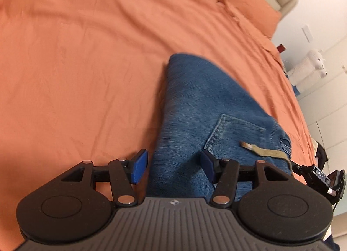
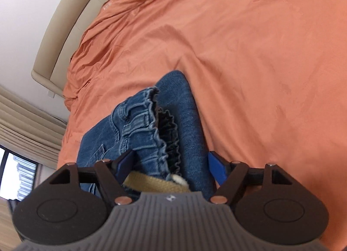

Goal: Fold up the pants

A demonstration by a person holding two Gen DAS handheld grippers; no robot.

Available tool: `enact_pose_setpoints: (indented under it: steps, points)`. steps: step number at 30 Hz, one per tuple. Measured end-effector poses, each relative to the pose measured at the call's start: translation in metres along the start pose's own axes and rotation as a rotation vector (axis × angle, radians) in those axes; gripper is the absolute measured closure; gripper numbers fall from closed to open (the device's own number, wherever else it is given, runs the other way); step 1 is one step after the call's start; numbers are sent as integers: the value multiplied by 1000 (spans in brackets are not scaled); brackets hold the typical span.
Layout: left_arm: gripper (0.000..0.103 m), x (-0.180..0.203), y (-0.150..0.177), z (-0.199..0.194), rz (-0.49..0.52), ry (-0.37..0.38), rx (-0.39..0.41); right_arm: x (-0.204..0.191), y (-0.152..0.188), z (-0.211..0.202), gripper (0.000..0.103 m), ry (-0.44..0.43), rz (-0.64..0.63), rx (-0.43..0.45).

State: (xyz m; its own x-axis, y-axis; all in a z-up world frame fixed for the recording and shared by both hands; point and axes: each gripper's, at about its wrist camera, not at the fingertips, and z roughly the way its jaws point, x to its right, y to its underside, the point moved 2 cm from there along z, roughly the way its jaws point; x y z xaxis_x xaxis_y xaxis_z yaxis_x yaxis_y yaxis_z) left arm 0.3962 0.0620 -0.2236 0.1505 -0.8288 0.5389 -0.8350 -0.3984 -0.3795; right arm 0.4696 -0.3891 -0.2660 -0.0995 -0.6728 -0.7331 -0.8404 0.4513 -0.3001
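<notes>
Pants: folded blue denim pants (image 1: pixel 208 108) on an orange bedsheet (image 1: pixel 86 56), running forward between both pairs of jaws.
Left gripper (image 1: pixel 173 166): blue pads apart, denim between them, not pinched.
Right gripper (image 2: pixel 171 164): pads wide apart, ruffled elastic waistband (image 2: pixel 156 134) and tan drawstring (image 2: pixel 151 182) between them, unclamped.

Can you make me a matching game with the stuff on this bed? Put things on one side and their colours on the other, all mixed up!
Things:
1. pants
2. bed sheet
3. belt strap
4. stuffed toy

Colours:
A. white
B. orange
C. blue
D. tan

Pairs: 1-C, 2-B, 3-D, 4-A
</notes>
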Motion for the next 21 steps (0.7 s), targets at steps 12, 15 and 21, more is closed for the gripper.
enact_pose_setpoints:
  steps: [12,15,21]
  points:
    - [93,10,-6,-11,-8,19,32,-76,-6,-19,81,74,-236,-11]
    - [95,7,-12,-29,-25,48,57,-119,-1,-31,85,80,-313,-5]
    - [95,-17,-30,-89,19,3,141,-208,27,-18,86,45,-458,-12]
